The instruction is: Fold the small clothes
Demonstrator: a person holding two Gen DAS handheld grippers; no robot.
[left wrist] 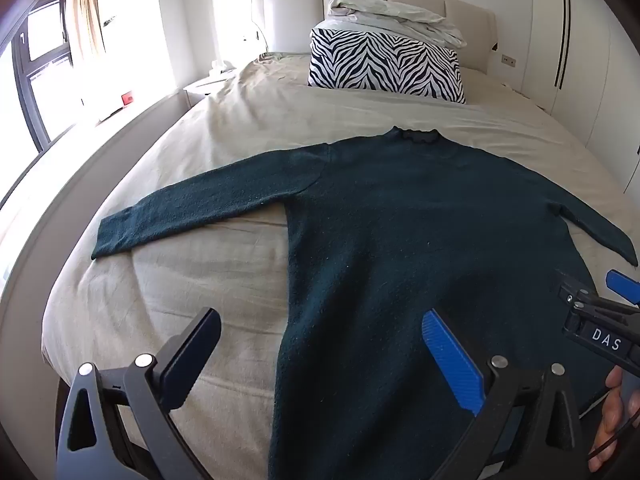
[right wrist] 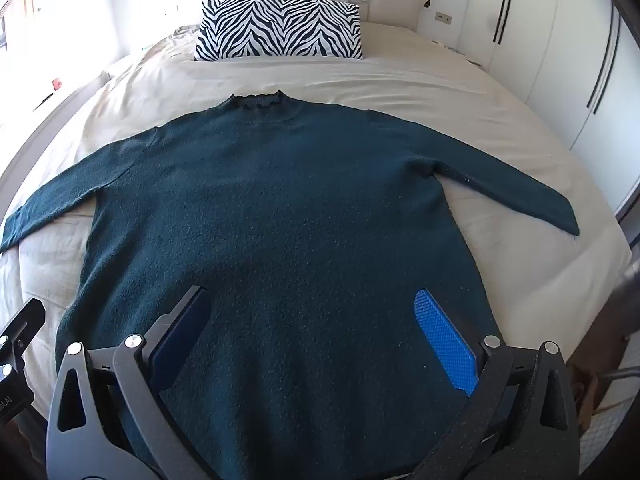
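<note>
A dark teal knit sweater (left wrist: 400,220) lies flat on the bed (left wrist: 224,152), collar toward the pillows and both sleeves spread out to the sides. It also shows in the right wrist view (right wrist: 288,200). My left gripper (left wrist: 320,328) is open and empty, above the sweater's lower left edge. My right gripper (right wrist: 312,312) is open and empty, above the sweater's lower body. The right gripper also shows at the right edge of the left wrist view (left wrist: 592,304). Part of the left gripper's body shows at the left edge of the right wrist view (right wrist: 16,344).
A zebra-print pillow (left wrist: 384,66) and a crumpled white duvet (left wrist: 396,18) lie at the headboard. A window with curtains (left wrist: 44,56) is at the left, white wardrobes (right wrist: 560,48) at the right. The beige sheet (right wrist: 400,80) surrounds the sweater.
</note>
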